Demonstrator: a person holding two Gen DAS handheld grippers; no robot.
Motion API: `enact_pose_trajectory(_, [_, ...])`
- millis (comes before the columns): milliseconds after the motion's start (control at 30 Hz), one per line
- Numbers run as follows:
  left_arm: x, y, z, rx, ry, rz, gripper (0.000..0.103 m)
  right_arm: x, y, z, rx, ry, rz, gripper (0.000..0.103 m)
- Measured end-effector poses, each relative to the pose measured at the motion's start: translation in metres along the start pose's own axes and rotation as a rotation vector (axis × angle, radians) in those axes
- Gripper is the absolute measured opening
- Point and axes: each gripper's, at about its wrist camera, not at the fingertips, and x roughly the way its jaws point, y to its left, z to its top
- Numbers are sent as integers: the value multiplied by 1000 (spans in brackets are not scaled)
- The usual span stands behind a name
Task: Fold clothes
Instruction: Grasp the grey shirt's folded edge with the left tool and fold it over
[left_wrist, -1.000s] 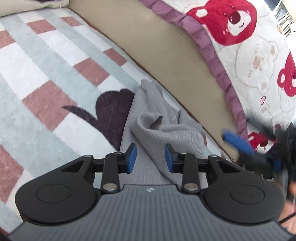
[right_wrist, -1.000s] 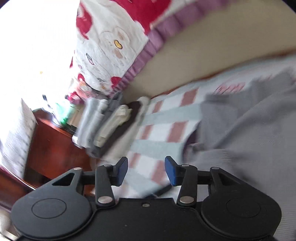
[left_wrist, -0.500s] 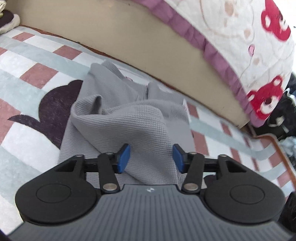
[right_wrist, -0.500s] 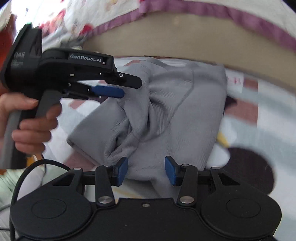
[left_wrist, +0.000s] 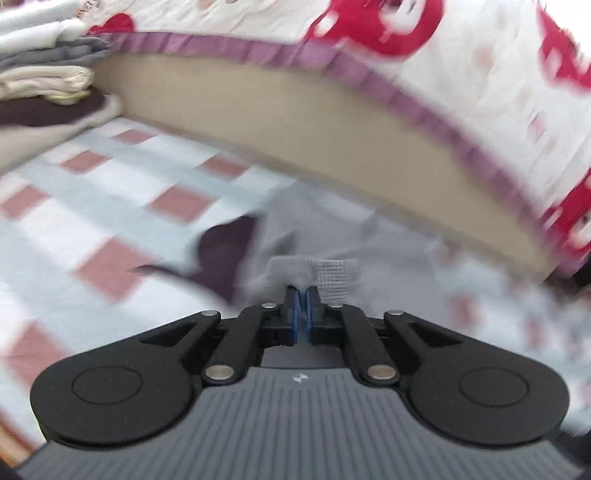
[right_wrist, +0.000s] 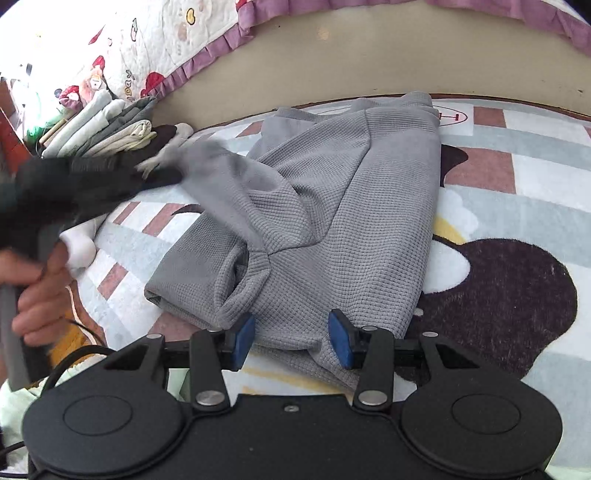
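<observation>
A grey waffle-knit garment (right_wrist: 343, 206) lies partly folded on a checked rug (right_wrist: 517, 173) beside a bed. My left gripper (left_wrist: 303, 295) is shut on a fold of the grey garment (left_wrist: 314, 269) and holds it lifted; in the right wrist view it shows blurred at the left (right_wrist: 173, 173), pulling a sleeve-like flap up and leftward. My right gripper (right_wrist: 291, 339) is open, its blue pads over the garment's near edge, holding nothing.
The bed's beige side (right_wrist: 369, 55) with a purple-trimmed bear quilt (left_wrist: 480, 74) runs along the far edge. A stack of folded clothes (right_wrist: 110, 129) sits at the far left on the rug. A dark bear shape (right_wrist: 498, 295) marks the rug at the right.
My left gripper has shut on a fold of the grey garment and is lifting it fast, blurring its view. My right gripper has stayed open near the garment's near edge.
</observation>
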Motion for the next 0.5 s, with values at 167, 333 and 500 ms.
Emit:
enact_pose_trajectory(167, [10,31,-8,-120,187,43,4,-9,11,6,-27,13,-5,50])
enact_pose_trajectory(333, [-14,25,9,-87,181,-5,5,-27,37,21,-154,-71,56,50])
enact_pose_trajectory(500, [-7,11,33,12,78,-131,44,1,48,28,-258,-12,-18,50])
